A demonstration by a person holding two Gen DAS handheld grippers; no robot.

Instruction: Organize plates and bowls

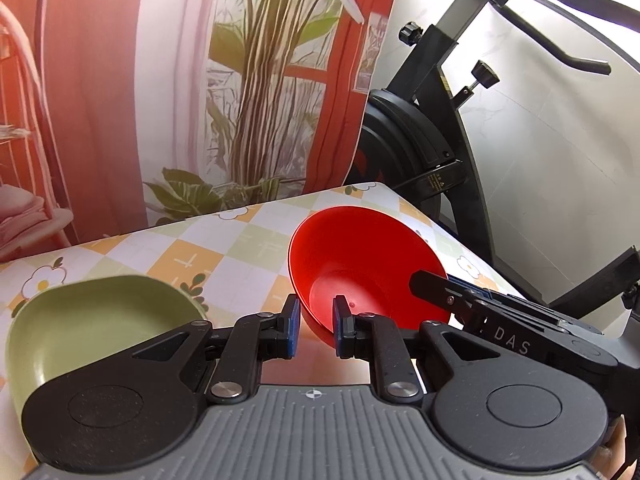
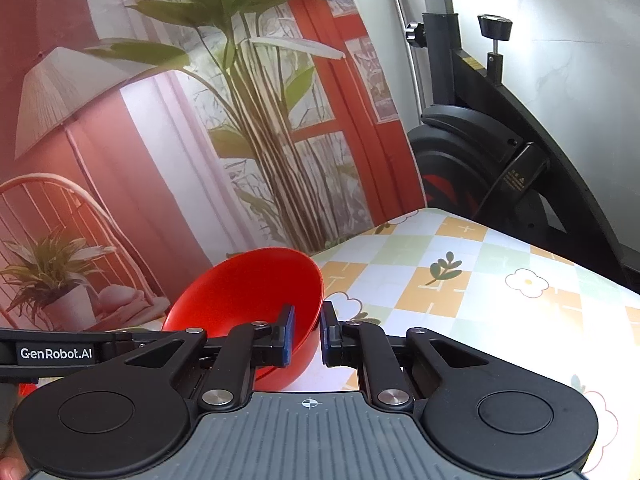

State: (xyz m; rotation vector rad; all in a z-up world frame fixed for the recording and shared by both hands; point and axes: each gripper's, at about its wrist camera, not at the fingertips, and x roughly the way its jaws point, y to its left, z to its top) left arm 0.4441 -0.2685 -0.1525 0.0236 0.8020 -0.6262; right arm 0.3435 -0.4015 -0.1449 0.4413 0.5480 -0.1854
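Observation:
A red bowl (image 1: 360, 256) hangs tilted above the table, its opening turned toward the left wrist camera. My left gripper (image 1: 316, 328) is shut on its near-left rim, one finger inside the bowl and one outside. My right gripper (image 2: 306, 332) is shut on the right rim of the red bowl (image 2: 248, 292) in the same way. The right gripper's black body (image 1: 512, 332) reaches in from the right in the left wrist view. A pale green plate (image 1: 92, 320) lies flat on the table to the left of the bowl.
The table (image 2: 460, 280) has a checked cloth with flowers, and its right half is bare. A black exercise bike (image 1: 424, 132) stands just past the far right corner. A printed backdrop (image 1: 160, 80) of plants and curtains hangs along the table's far edge.

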